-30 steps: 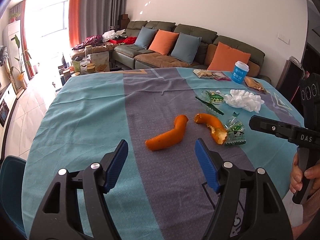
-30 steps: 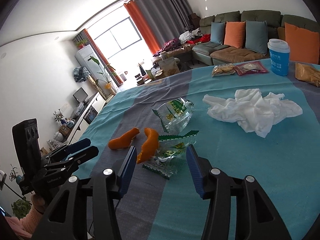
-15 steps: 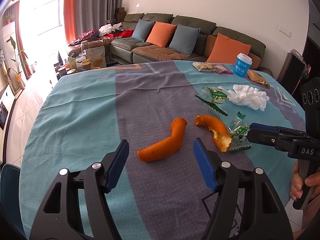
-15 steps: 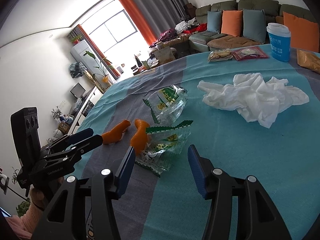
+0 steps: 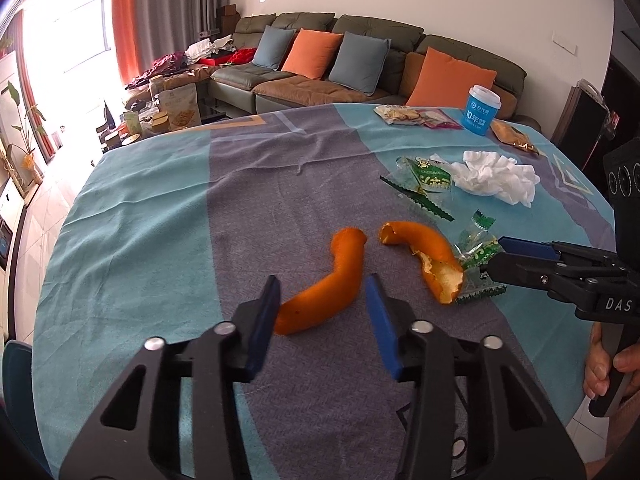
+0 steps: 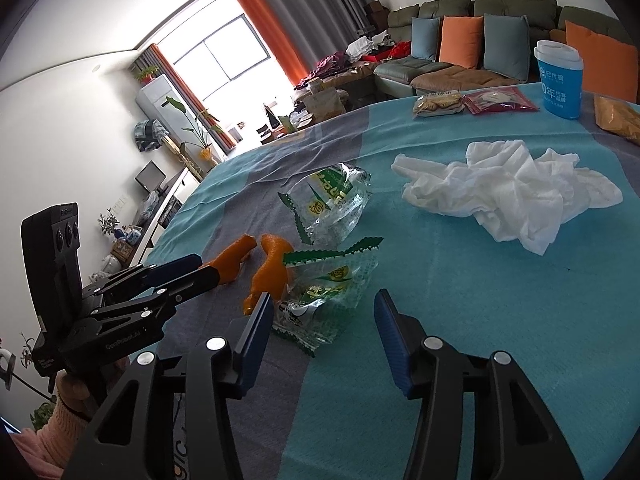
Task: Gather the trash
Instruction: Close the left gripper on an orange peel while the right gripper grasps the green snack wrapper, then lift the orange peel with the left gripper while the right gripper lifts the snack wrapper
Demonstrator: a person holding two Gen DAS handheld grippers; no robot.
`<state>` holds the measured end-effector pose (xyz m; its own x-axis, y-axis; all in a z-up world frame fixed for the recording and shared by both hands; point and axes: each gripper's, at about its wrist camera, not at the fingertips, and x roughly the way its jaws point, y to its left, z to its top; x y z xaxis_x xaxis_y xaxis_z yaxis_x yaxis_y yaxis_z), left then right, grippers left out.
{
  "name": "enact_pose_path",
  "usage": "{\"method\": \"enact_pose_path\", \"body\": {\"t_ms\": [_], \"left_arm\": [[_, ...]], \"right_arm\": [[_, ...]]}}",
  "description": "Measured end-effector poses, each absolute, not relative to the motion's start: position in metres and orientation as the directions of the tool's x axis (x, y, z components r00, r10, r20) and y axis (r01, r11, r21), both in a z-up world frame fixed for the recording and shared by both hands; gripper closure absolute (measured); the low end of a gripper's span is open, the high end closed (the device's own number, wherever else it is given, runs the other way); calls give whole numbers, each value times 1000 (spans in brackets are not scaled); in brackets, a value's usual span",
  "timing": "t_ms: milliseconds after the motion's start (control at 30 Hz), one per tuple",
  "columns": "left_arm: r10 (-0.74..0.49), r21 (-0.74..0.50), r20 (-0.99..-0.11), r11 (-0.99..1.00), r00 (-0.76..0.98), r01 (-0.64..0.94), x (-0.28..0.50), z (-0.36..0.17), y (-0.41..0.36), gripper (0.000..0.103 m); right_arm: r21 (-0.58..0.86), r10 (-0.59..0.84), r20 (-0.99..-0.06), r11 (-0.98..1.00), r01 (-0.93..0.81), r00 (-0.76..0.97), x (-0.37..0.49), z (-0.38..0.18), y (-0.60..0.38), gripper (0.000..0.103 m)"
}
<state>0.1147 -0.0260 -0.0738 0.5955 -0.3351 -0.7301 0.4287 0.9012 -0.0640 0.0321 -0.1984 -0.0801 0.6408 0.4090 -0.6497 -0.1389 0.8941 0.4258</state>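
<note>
Orange peel (image 5: 326, 280) lies mid-tabletop (image 5: 140, 220) between my closing left gripper (image 5: 322, 312), pads not yet touching. My right gripper (image 6: 322, 320) gapes over a wrapper (image 6: 328, 292); bare cloth left.

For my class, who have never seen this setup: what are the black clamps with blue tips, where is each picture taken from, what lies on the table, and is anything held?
There is no robot. A person holds a hand-squeezed tool in each hand, with a wide-angle camera on each looking along its two blue-padded fingers.

One picture looks along the left tool, the other along the right tool; each tool also shows at the edge of the other's picture.

On the tablecloth lie two orange peels, two clear wrappers, a crumpled tissue, a blue cup and snack packets.

Nothing is held yet. The left tool's jaws are closing around one peel; the right tool stands open at a wrapper.
</note>
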Motion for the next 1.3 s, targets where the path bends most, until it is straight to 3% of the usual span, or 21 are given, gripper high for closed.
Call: {"method": "enact_pose_path", "body": {"t_ms": [267,567,1300], "left_arm": [[-330,-53,-732,900,596,433,114,-73,-29,68],[-329,-50,-730,900,599,433,112,-73,-30,69],[-351,-62,-715,893,604,445,96,-67,-29,88]], "right_arm": [[427,412,-658,894,-139,631,34,-81,-197,67],[424,411,-658,895,-141,631,33,-81,-196,74],[449,429,-633,882,-147,644,27,-78,-203,84]]}}
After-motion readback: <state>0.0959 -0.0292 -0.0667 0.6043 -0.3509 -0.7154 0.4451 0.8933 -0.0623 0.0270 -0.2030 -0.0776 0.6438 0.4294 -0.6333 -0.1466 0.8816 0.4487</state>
